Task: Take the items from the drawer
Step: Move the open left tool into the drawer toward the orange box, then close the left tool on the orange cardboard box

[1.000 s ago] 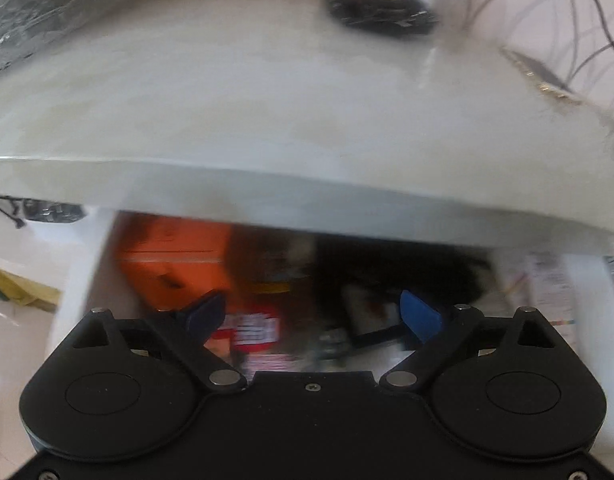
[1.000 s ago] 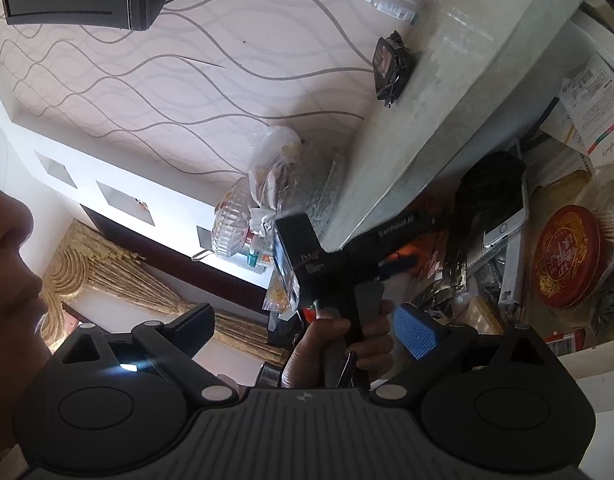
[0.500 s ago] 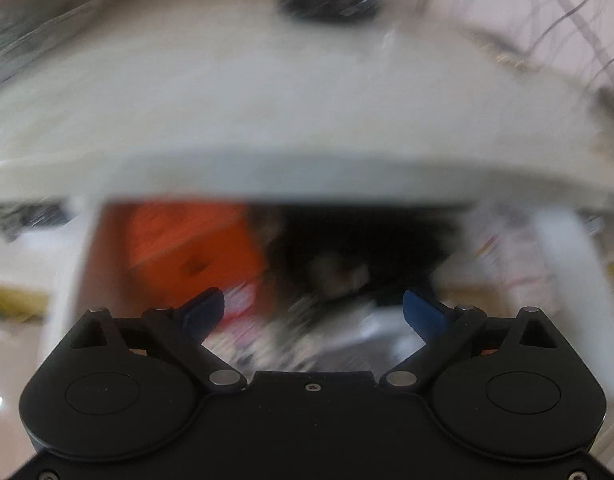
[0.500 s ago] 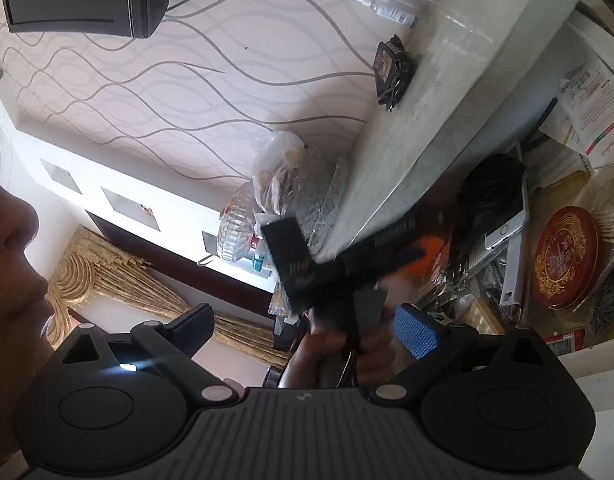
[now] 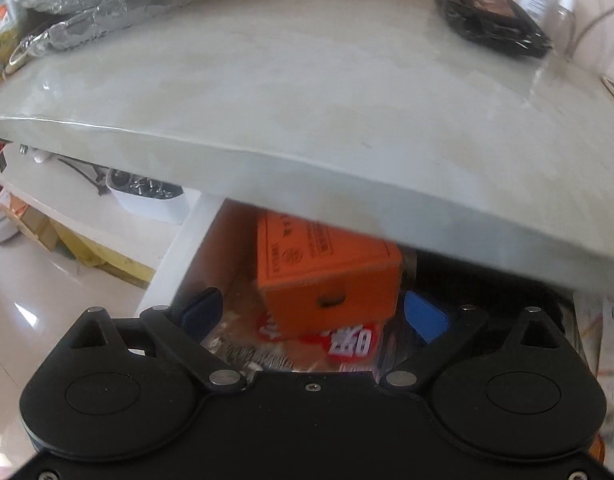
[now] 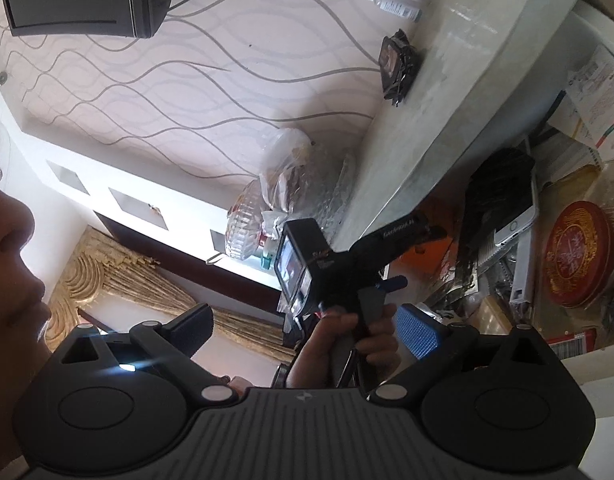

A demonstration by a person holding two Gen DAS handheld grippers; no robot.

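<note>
Since a second ago our view has swung left — the orange box (image 5: 327,276) now sits dead ahead in the drawer (image 5: 175,264), under the marble top (image 5: 307,112), long axis running away from us. Left gripper (image 5: 313,314) spread open, empty, nearer; right gripper (image 6: 307,334) open too, held well back.
</note>
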